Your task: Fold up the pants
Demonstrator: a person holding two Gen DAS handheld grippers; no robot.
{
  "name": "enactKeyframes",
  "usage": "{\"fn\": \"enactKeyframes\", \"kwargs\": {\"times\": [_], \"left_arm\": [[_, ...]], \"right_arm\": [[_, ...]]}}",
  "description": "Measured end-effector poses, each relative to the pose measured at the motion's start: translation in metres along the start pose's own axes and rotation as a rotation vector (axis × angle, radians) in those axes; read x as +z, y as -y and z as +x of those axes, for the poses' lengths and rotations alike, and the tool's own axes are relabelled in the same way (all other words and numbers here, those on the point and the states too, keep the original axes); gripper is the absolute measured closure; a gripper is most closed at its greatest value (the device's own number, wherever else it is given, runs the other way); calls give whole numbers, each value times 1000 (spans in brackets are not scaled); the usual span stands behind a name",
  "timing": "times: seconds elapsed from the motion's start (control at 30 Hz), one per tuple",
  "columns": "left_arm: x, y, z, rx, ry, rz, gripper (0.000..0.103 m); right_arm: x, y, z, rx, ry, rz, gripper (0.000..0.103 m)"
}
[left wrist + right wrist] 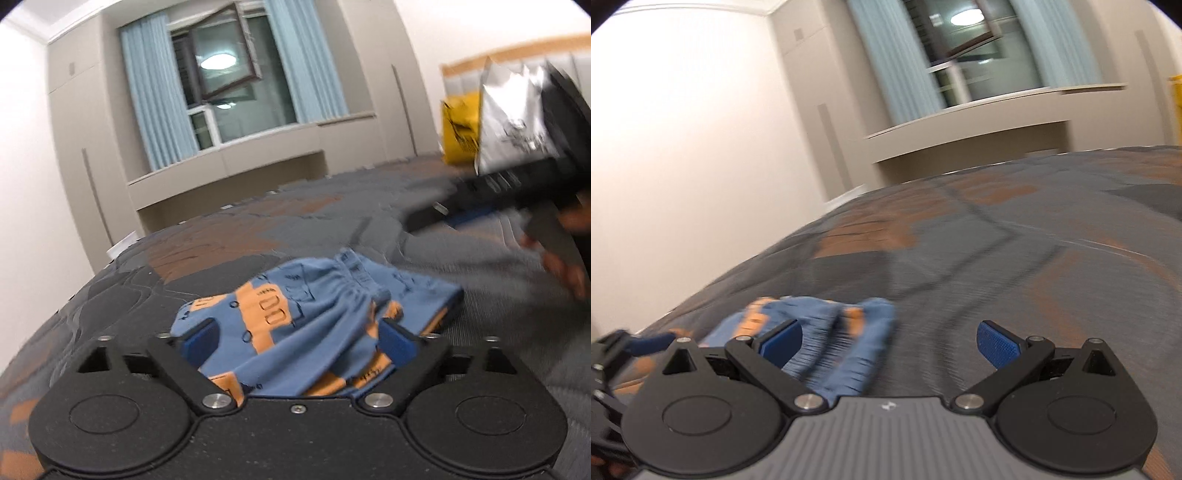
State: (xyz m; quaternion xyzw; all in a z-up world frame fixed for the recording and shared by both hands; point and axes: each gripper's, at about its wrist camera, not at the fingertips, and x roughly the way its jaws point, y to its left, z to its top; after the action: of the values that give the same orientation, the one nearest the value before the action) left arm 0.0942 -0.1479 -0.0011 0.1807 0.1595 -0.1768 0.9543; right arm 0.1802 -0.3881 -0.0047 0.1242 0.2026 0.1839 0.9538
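Between the left fingers: pants [295, 332], blue with orange panels, bunched and partly folded on the bed [207, 240]; cloth heaped up against the left gripper [295, 343], both blue pads spread wide on either flank of it. Fingers released, touching or nearly touching the fabric, not pinching it.

Ahead and left of the right fingers: same pants [827, 332], blurred, lying across and behind the left-hand pad; right-hand pad over bare bedcover. Right gripper [890, 345] spread wide, holding nothing.

Long axis: seemingly across the left fingers, gathered waistband toward the far right end; exact lie hard to read through bunching and blur.

Nearer tool: left, by judgement, since the garment sits squarely in its gap, while the right stands off to one side.

Beyond the left fingers, far right: right gripper [491, 192] seen from outside, blurred, above the bed; silver bag [513, 114] and yellow bag [460, 129] behind it.

Further off: window [221, 85] with pale blue curtains.
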Motion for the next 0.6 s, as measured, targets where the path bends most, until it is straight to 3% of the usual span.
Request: {"fn": "enactKeyframes", "kwargs": {"times": [0.1,0.17,0.27,0.37,0.43,0.53,0.57,0.6], "left_arm": [[0,7,8,-27,-43,60,39],[0,13,15,-45,-67,91,45],[-3,18,19,-68,-88,115,46],[-4,18,22,-85,-100,138,49],[-3,17,25,-94,-111,138,56],[-2,18,27,-106,-120,132,70],[-1,18,27,-108,-121,131,81],[-1,18,27,-106,-120,128,92]], "right_arm": [[17,-5,24,75,-58,-10,9],[25,-4,41,114,-89,15,17],[27,0,61,180,-108,68,32],[22,0,69,217,-139,66,36],[19,-1,72,222,-153,56,42],[14,-3,79,214,-182,54,55],[12,-3,82,211,-191,54,65],[11,-4,82,215,-196,54,68]]}}
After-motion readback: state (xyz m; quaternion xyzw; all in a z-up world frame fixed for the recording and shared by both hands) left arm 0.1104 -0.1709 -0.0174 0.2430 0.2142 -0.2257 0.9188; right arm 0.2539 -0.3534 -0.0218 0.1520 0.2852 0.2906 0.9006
